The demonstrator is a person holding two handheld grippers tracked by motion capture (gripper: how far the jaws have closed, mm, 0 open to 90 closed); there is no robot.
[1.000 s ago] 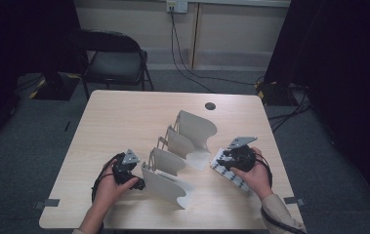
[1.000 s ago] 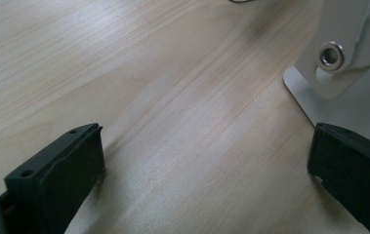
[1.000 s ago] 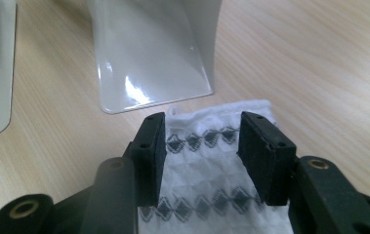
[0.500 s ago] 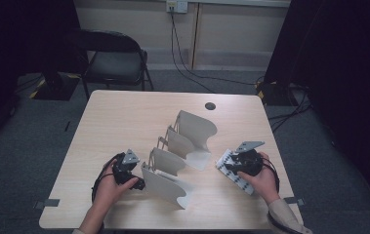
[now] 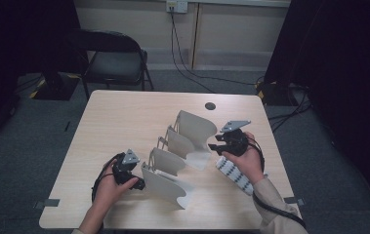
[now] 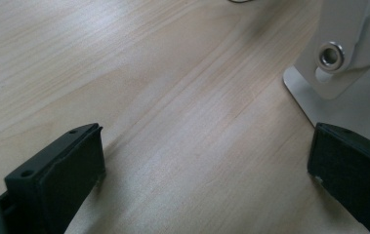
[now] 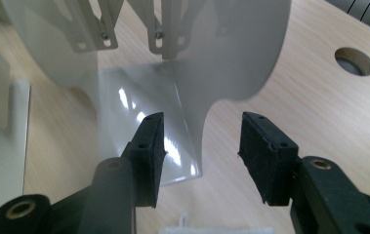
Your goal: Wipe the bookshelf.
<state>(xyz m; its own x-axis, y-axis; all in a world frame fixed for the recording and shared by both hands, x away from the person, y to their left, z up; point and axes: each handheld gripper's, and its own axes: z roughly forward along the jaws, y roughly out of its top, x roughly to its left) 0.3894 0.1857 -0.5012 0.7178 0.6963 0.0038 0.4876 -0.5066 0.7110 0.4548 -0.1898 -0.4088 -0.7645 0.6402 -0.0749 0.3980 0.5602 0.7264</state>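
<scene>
Dividers number four on one rack, two claws nearby.

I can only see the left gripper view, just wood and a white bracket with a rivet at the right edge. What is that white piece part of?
Observer: In the high view it is the near end of a white divider rack, a row of curved panels slanting across the table.
Operator: Where is the other hand?
Observer: The right hand-held gripper is at the rack's far end, beside the farthest panel. Its jaws are open with nothing between them.
Operator: Anything else near it?
Observer: A white cloth with dark dots sits under that hand.
</scene>
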